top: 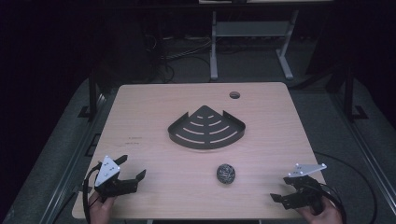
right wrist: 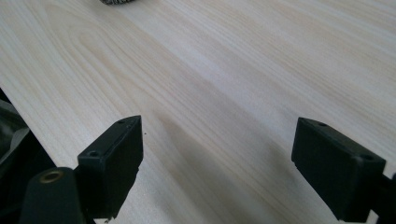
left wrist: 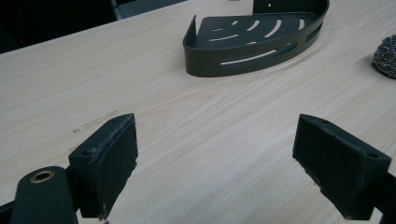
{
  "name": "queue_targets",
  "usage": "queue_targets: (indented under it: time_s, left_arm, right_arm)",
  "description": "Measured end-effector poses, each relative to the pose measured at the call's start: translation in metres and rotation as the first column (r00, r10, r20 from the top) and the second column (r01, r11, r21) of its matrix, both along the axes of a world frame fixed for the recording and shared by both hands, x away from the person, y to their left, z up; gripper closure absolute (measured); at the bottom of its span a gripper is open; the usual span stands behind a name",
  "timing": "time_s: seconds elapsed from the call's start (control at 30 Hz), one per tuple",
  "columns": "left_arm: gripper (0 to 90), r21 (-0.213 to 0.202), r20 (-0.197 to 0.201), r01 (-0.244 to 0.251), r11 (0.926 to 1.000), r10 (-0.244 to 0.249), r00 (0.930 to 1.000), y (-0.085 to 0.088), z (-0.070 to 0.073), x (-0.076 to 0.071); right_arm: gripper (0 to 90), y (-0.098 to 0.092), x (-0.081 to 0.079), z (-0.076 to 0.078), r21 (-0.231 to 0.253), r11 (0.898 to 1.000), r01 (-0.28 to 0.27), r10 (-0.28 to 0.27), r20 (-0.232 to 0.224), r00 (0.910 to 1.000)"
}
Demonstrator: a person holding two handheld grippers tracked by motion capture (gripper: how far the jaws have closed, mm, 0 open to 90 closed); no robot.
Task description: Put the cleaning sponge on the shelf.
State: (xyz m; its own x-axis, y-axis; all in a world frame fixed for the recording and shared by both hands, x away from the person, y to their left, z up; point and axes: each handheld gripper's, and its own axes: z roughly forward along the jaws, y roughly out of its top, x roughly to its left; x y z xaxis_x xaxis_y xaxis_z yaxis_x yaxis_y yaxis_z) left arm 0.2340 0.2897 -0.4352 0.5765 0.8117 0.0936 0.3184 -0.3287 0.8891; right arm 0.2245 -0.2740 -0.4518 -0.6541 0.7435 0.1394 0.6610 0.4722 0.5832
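Left claw (top: 132, 167) spread wide, right claw (top: 283, 187) spread wide, corner shelf (top: 207, 127) and steel scourer (top: 225, 173) between them

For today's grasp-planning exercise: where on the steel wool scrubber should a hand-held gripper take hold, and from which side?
Grip the steel wool scrubber across its middle, coming down from above. It is a roughly round ball lying free on the table, apart from the corner shelf basket, so any jaw direction probably works. The right hand-held gripper, open, looks slightly nearer.

Each hand-held gripper is black: the left hand-held gripper (top: 125, 173) and the right hand-held gripper (top: 286, 188) both carry a grey three-cornered plate dotted with small holes, trail a black cable, and end in blocky, screw-fastened jaws beside a brass-ringed hole.
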Motion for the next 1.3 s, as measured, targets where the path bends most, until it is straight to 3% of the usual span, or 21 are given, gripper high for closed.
queue_targets:
  time_s: [0.17,0.3,0.43,0.63,0.87,1.3]
  left_arm:
    - [13.2,-0.007,-0.003,-0.001,1.0000,0.001,1.0000,-0.001,0.000,-0.001]
    - [13.2,0.003,-0.003,0.010,0.9999,-0.010,0.9999,-0.002,0.000,0.000]
    - [13.3,0.001,0.001,0.011,0.9999,-0.011,0.9999,-0.003,0.000,-0.001]
    - [13.3,-0.004,0.005,-0.002,1.0000,0.002,1.0000,0.001,0.001,-0.001]
    - [13.3,-0.006,0.006,0.002,1.0000,-0.002,1.0000,0.001,0.001,-0.001]
    - [13.3,-0.006,0.007,0.000,1.0000,0.000,1.0000,0.001,0.001,-0.001]
  right_arm:
    - [16.0,0.005,0.001,0.003,-0.007,1.000,-0.015,0.015,0.018,0.9997]
    - [16.1,0.009,0.002,0.004,-0.009,1.000,-0.028,0.028,0.005,0.9996]
    - [16.0,0.019,0.003,0.012,-0.028,0.997,-0.066,0.067,0.024,0.9975]
    - [16.0,0.035,0.007,0.023,-0.013,0.994,-0.110,0.110,0.036,0.9932]
    - [15.9,0.045,0.012,0.025,-0.005,0.990,-0.143,0.143,0.026,0.9894]
    - [15.6,0.092,0.037,0.026,-0.040,0.969,-0.245,0.245,-0.006,0.9694]
